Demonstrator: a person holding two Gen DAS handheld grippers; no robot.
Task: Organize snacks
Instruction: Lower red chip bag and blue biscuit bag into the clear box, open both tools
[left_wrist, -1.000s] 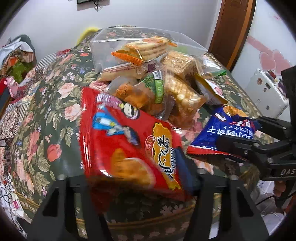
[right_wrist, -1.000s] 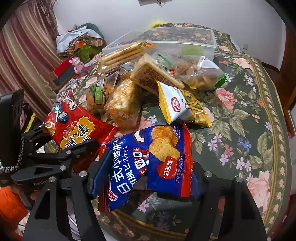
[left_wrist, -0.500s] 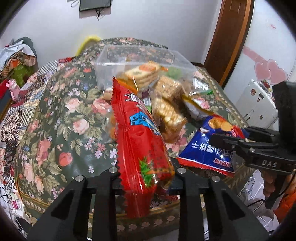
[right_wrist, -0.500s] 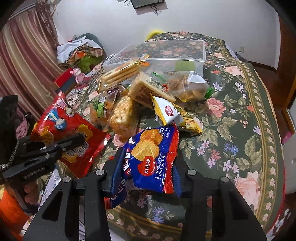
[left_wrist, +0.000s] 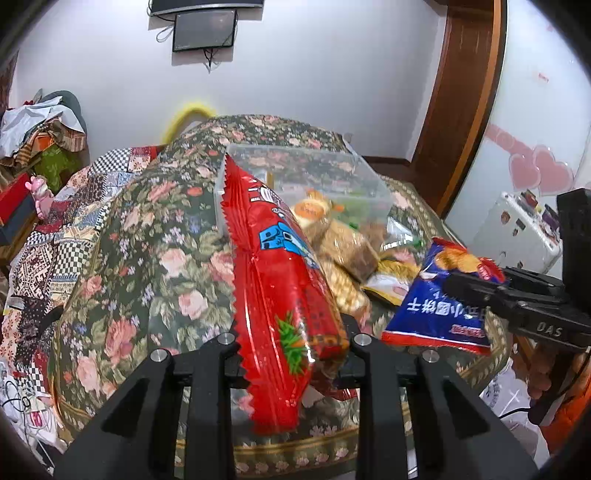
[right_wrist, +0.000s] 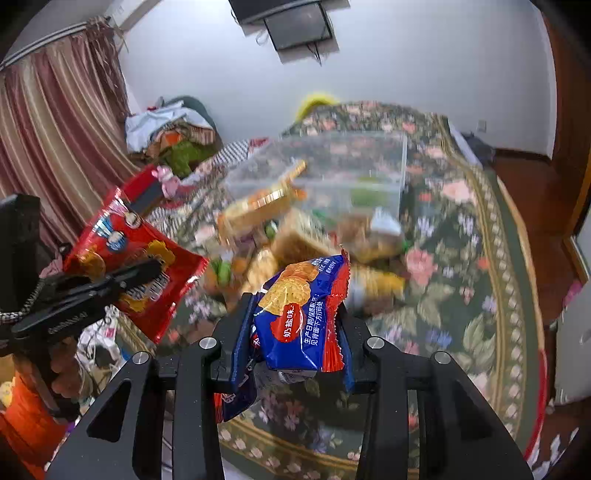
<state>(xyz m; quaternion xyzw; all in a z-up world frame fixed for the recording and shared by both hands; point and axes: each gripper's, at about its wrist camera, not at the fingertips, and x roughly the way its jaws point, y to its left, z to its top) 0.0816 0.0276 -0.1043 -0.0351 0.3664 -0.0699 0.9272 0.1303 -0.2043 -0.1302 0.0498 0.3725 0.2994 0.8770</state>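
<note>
Your left tool (left_wrist: 291, 341) is clamped on the red snack bag (left_wrist: 280, 280), gripped near its lower end so the bag stands edge-on and juts forward toward the clear plastic bin (left_wrist: 303, 173) beyond it. Your right tool (right_wrist: 295, 339) is pinched on the blue biscuit bag (right_wrist: 299, 314), which bunches between the fingers; both bags hang above the near edge of the floral-covered bench (left_wrist: 155, 236), likely raised to clear the loose snack pile (left_wrist: 343, 243). That pile lies just ahead of both tools, between them and the bin, which looks like the intended drop point.
</note>
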